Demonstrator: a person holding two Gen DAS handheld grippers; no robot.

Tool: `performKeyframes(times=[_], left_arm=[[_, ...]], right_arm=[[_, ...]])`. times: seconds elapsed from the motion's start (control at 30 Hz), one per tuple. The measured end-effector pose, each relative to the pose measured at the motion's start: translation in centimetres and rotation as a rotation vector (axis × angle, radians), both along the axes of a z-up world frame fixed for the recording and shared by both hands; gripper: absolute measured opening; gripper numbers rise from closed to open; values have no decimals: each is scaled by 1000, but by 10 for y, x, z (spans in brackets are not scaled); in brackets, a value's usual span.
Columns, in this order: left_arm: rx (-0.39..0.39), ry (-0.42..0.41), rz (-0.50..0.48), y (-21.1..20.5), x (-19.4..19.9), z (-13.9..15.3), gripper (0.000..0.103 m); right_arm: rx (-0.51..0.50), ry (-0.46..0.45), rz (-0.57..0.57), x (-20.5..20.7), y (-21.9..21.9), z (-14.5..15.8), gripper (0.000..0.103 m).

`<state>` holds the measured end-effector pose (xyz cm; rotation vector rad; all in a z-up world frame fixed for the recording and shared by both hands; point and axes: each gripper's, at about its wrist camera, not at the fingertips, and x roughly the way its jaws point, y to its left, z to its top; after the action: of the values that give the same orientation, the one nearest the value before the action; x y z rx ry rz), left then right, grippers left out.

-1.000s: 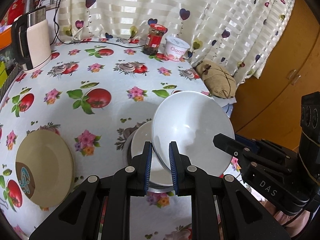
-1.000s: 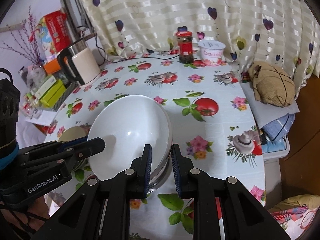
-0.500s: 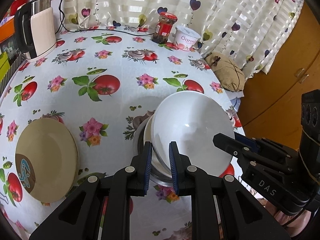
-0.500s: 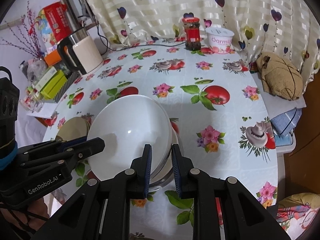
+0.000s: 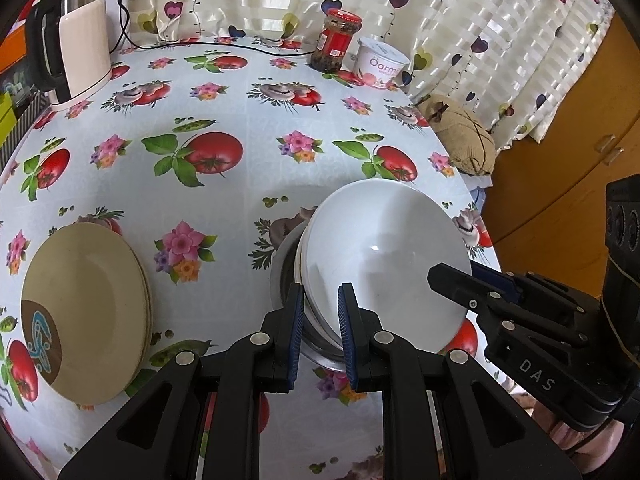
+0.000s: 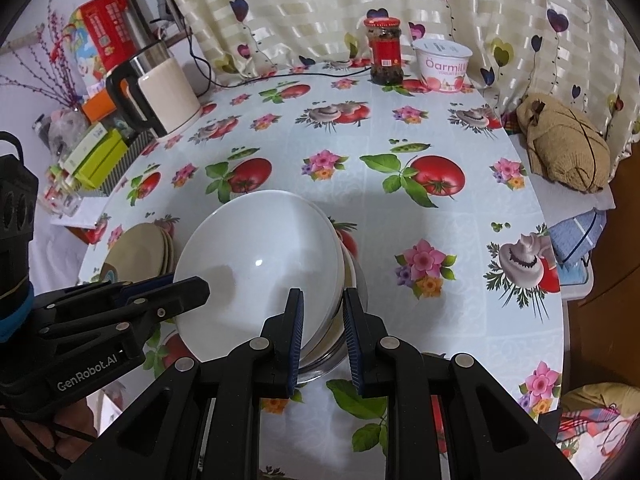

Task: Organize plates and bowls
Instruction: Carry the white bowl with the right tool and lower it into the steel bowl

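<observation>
- White bowl: you hold it by opposite rim edges with both grippers, over a nested stack of bowls on the table.
- Left gripper: fingers clenched narrowly on the near rim.
- Right gripper: fingers clenched on the opposite rim edge.
- Contact between the white bowl and the stack cannot be confirmed; the bowl hides it.
- Beige plates: stacked well apart at the left; the right view shows only their edge.
- Kettle, jar and yogurt tub stand at the far edge.
- Only the right view shows the green boxes.
</observation>
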<state>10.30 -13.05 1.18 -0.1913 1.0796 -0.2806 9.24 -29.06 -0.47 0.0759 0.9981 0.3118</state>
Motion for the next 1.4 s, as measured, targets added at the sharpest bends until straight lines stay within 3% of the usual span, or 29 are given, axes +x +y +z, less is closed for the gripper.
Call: performKeyframes(times=[0.27, 1.4], left_arm=[[3, -21, -2, 0, 0, 0, 18], [-50, -63, 0, 7, -3, 4, 18]], right_arm=[[-13, 11, -3, 2, 0, -6, 24], [-9, -8, 2, 2, -2, -7, 22]])
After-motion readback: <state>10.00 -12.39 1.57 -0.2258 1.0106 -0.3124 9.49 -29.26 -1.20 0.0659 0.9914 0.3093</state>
